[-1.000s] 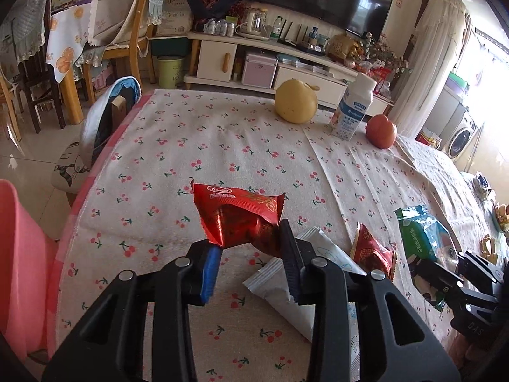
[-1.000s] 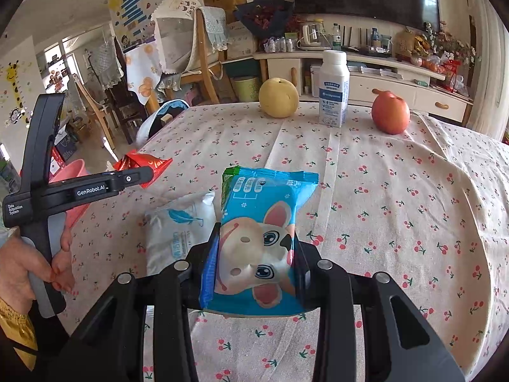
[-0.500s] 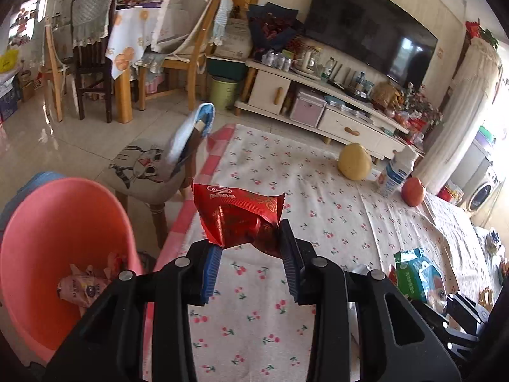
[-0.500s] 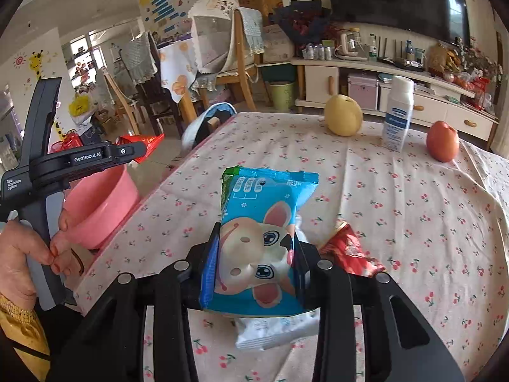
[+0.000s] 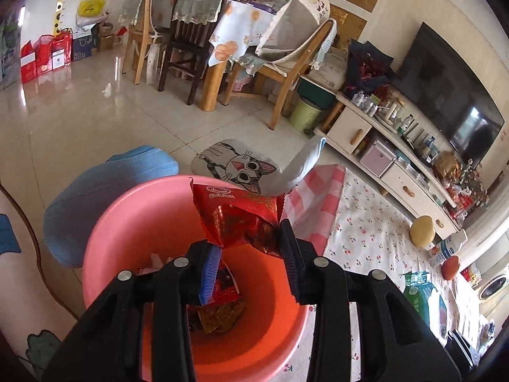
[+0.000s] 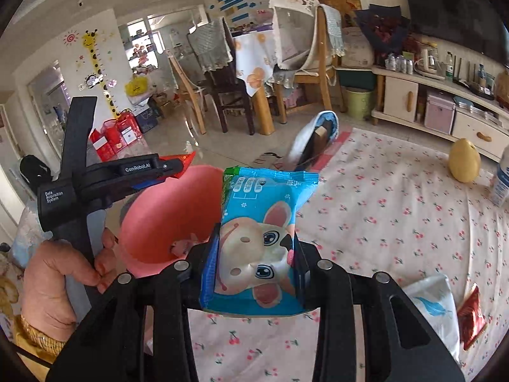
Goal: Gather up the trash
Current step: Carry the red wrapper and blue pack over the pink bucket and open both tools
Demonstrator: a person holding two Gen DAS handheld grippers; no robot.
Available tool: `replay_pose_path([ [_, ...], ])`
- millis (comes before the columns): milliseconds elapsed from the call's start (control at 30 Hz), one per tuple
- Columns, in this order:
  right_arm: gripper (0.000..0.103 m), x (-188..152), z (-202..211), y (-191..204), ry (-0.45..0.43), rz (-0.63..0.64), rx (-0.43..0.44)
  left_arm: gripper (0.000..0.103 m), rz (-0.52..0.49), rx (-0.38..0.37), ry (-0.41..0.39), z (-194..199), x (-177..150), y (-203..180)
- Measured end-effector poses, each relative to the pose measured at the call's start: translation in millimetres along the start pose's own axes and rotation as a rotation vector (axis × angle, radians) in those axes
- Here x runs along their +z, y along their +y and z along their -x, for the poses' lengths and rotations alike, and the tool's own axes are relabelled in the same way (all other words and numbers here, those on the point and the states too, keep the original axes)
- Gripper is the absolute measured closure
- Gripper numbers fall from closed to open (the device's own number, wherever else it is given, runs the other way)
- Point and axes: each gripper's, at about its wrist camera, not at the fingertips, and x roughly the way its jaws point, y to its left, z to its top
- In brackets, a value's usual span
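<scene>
- Beside the counter, off its edge, stands a pink basin; crumpled wrappers lie at its bottom, red and yellowish ones, with a pale scrap at the inner wall.
- Left claw hangs right above the basin's mouth, pointing down into it, its two pads clamped on a red snack packet that sticks up between them.
- From the right-hand camera the left hand shows wrapped round the black handle, a yellow sleeve at the wrist, the red packet's tip poking out over the basin rim.
- Right claw is over the counter's near edge, just short of the basin, gripping a blue wipes pack with a cartoon animal face; the pack stands upright between the pads.
- On the cherry-print cloth lie a white pouch and, just beside it, a small red packet; farther back sit a yellow pear and a milk bottle.
- A second ago both claws were over the middle of the counter, the basin only at the picture's edge; now both have swung across to it, each with the same grip on the same item.
</scene>
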Motion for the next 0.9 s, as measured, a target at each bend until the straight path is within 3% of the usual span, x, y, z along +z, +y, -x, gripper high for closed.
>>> replay_pose_path([
  [333,0.064,25.2,-59.4,59.0,0.035,0.067,0.066,0.063,0.099,0.022,0.012,-7.7,11.4,36.9],
  [500,0.061,22.4,-94.0,64.8,0.090,0.084,0.061,0.056,0.130,0.060,0.026,-11.0,13.0,50.4],
  [567,0.054,18.1,-97.6,62.8,0.095,0.071,0.064,0.037,0.140,0.078,0.049,-15.2,13.7,52.9],
  [667,0.033,10.9,-87.0,56.7,0.060,0.056,0.027,0.029,0.134,0.101,0.044,-15.0,14.9,53.9],
  [733,0.030,9.1,-78.1,52.8,0.043,0.060,-0.007,0.020,0.126,0.125,0.034,-13.9,16.0,51.0],
  [833,0.017,4.0,-61.9,46.0,0.018,0.078,-0.074,0.018,0.111,0.139,0.033,-13.1,15.0,46.5],
  [900,0.015,-1.2,-52.6,41.7,0.012,0.096,-0.114,0.015,0.103,0.137,0.035,-13.1,14.0,43.2],
])
